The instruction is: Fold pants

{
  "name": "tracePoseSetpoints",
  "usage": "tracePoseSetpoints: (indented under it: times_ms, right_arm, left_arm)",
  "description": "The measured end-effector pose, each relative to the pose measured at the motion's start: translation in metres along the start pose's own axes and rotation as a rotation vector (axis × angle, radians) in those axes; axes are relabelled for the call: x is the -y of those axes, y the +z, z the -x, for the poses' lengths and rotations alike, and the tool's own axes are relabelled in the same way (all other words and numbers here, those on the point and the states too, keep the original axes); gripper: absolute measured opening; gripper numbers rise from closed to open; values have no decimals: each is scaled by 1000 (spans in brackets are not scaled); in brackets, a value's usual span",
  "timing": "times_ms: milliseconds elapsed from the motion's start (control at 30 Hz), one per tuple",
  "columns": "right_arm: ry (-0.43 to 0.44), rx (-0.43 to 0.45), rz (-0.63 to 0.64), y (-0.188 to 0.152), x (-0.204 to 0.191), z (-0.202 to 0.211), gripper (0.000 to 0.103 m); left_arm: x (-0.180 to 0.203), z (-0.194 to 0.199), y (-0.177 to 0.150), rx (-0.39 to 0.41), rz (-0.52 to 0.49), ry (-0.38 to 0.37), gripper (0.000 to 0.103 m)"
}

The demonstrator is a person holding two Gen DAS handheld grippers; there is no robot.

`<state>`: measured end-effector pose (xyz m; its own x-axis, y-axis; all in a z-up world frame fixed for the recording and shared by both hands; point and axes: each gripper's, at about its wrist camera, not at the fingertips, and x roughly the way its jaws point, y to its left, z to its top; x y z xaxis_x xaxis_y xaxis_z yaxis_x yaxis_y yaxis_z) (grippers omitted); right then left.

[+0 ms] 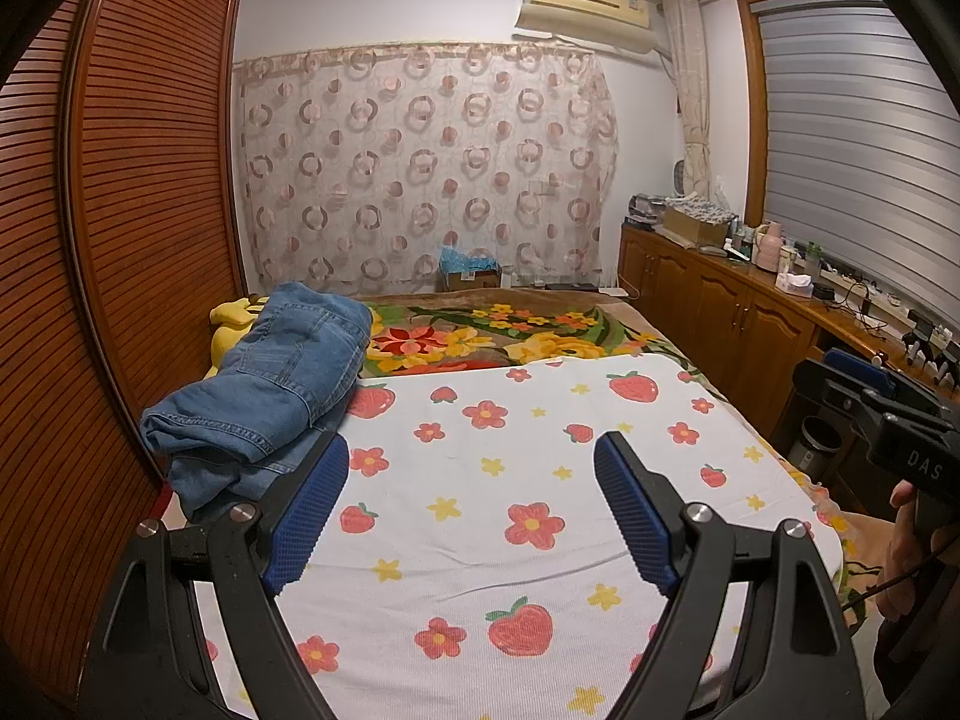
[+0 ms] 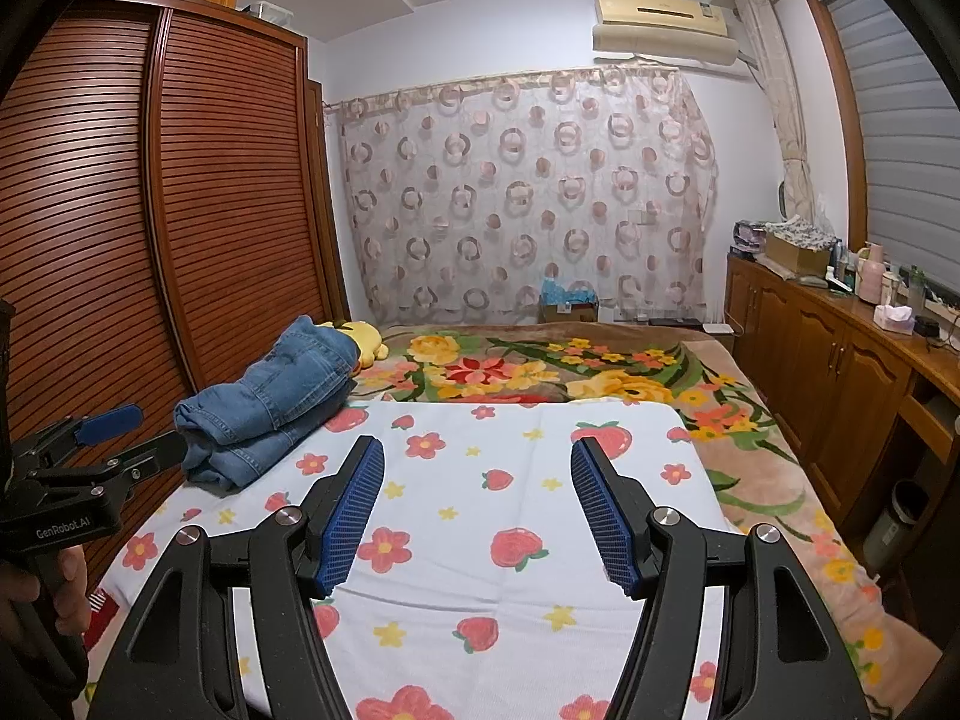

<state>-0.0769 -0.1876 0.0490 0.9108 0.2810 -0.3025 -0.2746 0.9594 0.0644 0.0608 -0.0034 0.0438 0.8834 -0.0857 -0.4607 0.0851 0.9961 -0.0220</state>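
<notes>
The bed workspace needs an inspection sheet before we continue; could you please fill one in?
Surface: strawberry sheet spread flat over a floral blanket.
Job's things: jeans folded in a stack at the sheet's far left corner.
Clutter: yellow plush toy behind the jeans.
Grippers: left gripper and right gripper open, empty, above the sheet.
Cables: thin cords on the sideboard.
Surroundings: slatted wardrobe, patterned curtain, air conditioner.
</notes>
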Motion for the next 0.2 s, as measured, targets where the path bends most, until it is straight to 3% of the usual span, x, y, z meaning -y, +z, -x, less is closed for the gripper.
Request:
tracePoseSetpoints:
  times_ms: [200]
  right_arm:
    - [-1, 1, 0, 0, 0, 0, 67]
  left_arm:
    - [0, -1, -1, 0, -2, 2, 84]
